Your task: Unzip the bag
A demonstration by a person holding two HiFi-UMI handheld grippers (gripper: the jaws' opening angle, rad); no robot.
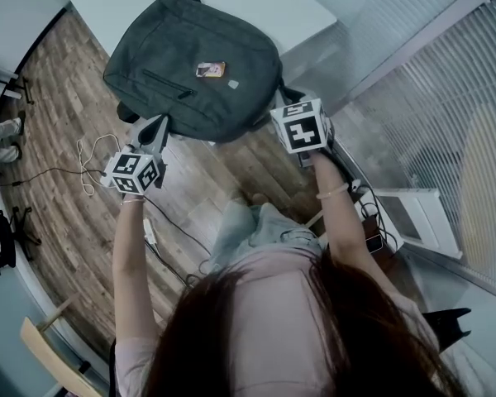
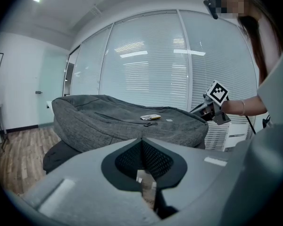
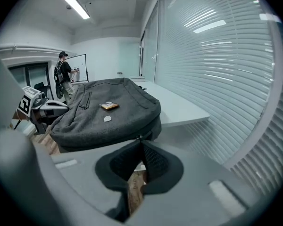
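A dark grey backpack lies flat on a white table, its near end hanging over the table's edge. It carries an orange tag and a closed front-pocket zipper. My left gripper is shut on nothing, just short of the bag's near left corner. In the left gripper view the backpack lies beyond the closed left gripper. My right gripper is shut at the near right corner. A small metal piece shows right at its tips; I cannot tell whether it is pinched.
Cables trail over the wood floor beside the left arm. A glass wall with blinds runs along the right, with a white unit at its foot. A chair stands at lower left. A person stands far off by a whiteboard.
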